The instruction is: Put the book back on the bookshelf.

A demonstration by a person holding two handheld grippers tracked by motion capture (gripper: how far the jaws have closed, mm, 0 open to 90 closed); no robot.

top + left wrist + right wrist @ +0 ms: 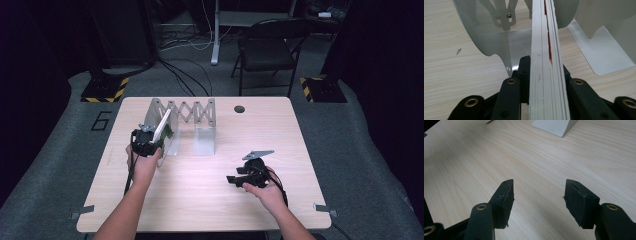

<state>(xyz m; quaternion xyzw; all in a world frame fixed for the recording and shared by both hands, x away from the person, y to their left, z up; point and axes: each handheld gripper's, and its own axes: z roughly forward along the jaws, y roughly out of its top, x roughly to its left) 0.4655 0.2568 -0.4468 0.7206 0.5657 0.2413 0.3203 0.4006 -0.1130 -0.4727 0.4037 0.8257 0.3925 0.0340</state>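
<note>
So the book (546, 65) is a thin one, white page edges with a reddish streak showing along the fore-edge, and there's a bit of green on the cover in the high view. I'd guess it's light but kind of floppy, since a slim stack of pages like that bends if you pinch it at a corner. The best place to grab looks like the bottom edge near the middle, which is pretty much where the left gripper (546, 100) has it, jaws clamped tight on both covers. The covers probably slide a little, so a firm squeeze makes sense.

It's standing upright at the left end of the expandable metal book rack (186, 112), right beside a grey divider (486, 32). The right gripper (537, 195) sits over bare table (529, 152), jaws apart, holding nothing.
</note>
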